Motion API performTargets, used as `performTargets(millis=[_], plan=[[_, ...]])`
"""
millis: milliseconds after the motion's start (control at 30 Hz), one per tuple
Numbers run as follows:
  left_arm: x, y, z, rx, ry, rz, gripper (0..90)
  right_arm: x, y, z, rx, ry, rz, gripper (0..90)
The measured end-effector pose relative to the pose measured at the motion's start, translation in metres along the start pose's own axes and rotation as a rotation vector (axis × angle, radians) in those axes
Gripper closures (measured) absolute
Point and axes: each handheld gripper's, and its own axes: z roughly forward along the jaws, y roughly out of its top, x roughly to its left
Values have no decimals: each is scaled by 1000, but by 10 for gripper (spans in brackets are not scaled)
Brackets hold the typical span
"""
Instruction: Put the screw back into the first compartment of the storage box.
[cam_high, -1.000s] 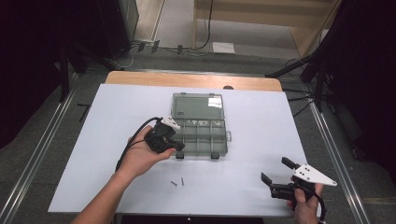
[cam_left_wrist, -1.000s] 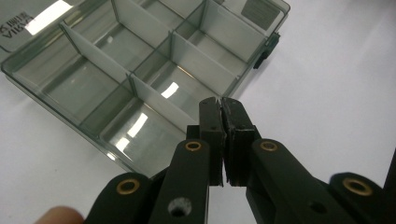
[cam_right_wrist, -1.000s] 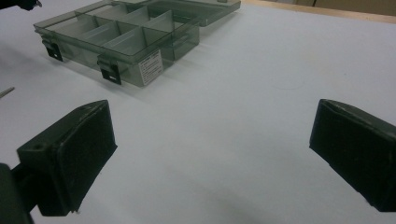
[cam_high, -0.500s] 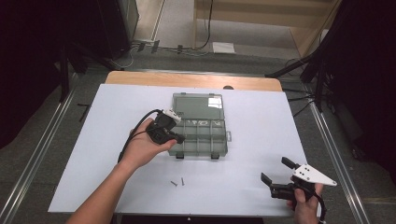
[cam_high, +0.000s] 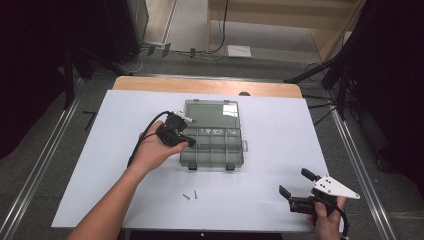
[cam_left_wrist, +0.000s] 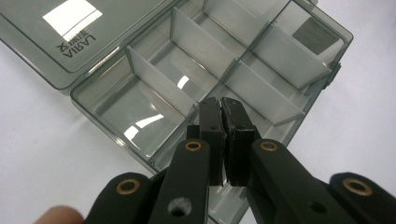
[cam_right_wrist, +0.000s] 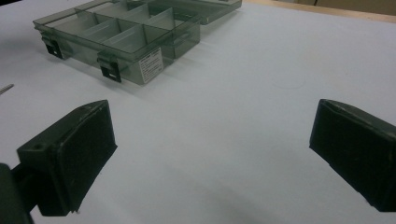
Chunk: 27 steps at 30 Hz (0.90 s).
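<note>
A smoky clear organiser box (cam_high: 239, 150) lies open mid-table, its lid (cam_high: 210, 111) folded flat behind it. Its compartments look empty. My left gripper (cam_high: 191, 143) hovers over the box's left end, held in a hand. In the left gripper view its jaws (cam_left_wrist: 220, 106) are pressed together above a divider (cam_left_wrist: 154, 79), and I see nothing between them. Two small screws (cam_high: 190, 195) lie on the table in front of the box. My right gripper (cam_high: 294, 181) rests near the front right edge. Its jaws (cam_right_wrist: 215, 140) stand wide apart, with bare table between them.
The white table top (cam_high: 115, 165) ends in a wooden strip (cam_high: 200, 86) at the back. Two latches (cam_right_wrist: 109, 70) hang on the box's front wall. One screw (cam_right_wrist: 4, 88) shows at the left edge of the right gripper view. Floor rails run along both sides.
My left hand has carried its shut gripper to the right, from beside the box to over its left compartments. The right gripper has stayed put.
</note>
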Motion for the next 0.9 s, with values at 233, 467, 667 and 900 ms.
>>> performTargets(millis=[233, 467, 667, 900], plan=[[6, 5, 4, -9, 13, -17, 880, 1, -1, 1, 9, 1, 5, 8], [15, 10, 10, 18, 37, -29, 880, 0, -1, 2, 8, -1, 6, 8], [22, 11, 18, 26, 72, -38, 879, -1, -1, 2, 18, -2, 6, 8], [30, 12, 26, 41, 107, -56, 878, -1, -1, 2, 22, -3, 12, 8]])
